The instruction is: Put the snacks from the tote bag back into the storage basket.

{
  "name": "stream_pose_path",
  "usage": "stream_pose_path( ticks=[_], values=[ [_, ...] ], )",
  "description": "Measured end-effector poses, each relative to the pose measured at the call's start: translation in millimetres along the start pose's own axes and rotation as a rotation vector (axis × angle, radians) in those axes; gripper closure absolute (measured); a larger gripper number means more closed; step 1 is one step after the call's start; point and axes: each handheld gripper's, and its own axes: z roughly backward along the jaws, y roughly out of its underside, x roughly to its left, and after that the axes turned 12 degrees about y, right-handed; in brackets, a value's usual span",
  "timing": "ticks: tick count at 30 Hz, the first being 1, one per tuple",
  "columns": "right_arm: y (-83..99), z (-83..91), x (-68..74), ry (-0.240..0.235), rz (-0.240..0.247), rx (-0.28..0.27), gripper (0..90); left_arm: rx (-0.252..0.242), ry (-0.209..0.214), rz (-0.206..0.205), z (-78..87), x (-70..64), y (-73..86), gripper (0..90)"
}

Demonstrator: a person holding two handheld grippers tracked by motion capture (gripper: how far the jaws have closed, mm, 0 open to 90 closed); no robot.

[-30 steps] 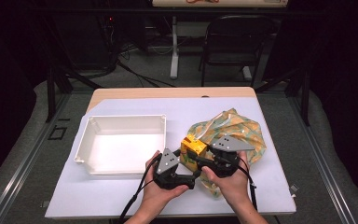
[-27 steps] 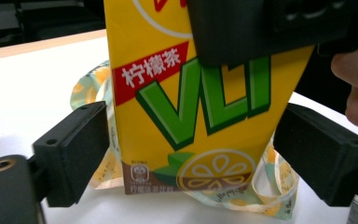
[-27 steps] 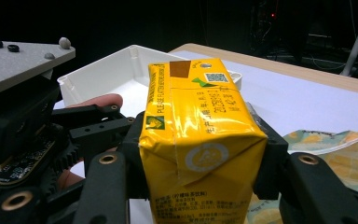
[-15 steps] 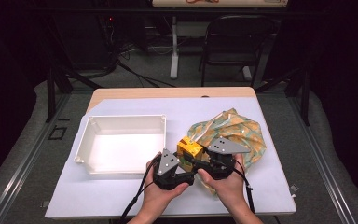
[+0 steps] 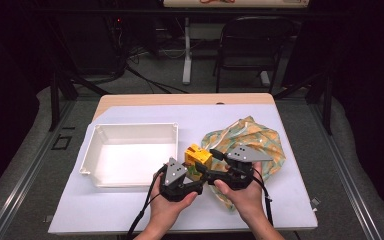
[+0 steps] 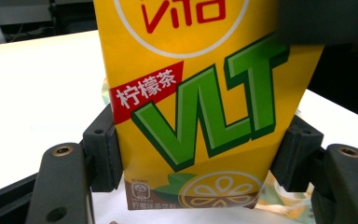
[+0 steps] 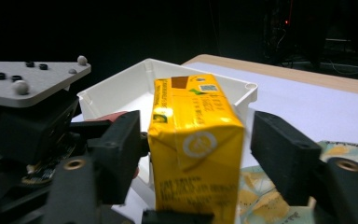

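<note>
Lemon tea carton (image 5: 197, 156) sat lifted just above the table betw. the white tray (image 5: 91, 153) and the patterned cloth (image 5: 260, 142). Left gripper (image 6: 200, 154) was clamped on its sides, probably carrying the weight. Right gripper (image 7: 193, 154) had jaws apart around the carton's end, w/ a gap on one side, likely steadying it for a handover.

dim lab, framed table (image 5: 130, 220), loose floor cables (image 5: 145, 80), empty chair (image 5: 252, 42)
</note>
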Motion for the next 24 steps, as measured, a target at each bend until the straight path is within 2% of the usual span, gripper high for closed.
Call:
stream_pose_path(
  ticks=[4,8,16,24],
  values=[
    [-2.6,3.7,-4.2,-0.022,-0.005,-0.026,26.9,-0.017,-0.025,0.009,5.9,7.9,-2.8,32.1],
    [-5.3,6.9,-7.3,-0.021,-0.004,-0.045,25.0,-0.033,-0.045,0.017,11.8,15.4,-4.9,32.1],
    [-5.0,10.4,-19.1,-0.002,-0.026,-0.046,26.0,-0.064,-0.079,0.045,21.4,29.3,-8.6,31.9],
    [-3.6,11.2,-27.0,0.021,-0.041,-0.052,27.2,-0.088,-0.121,0.055,28.9,43.0,-9.5,31.8]
  ],
)
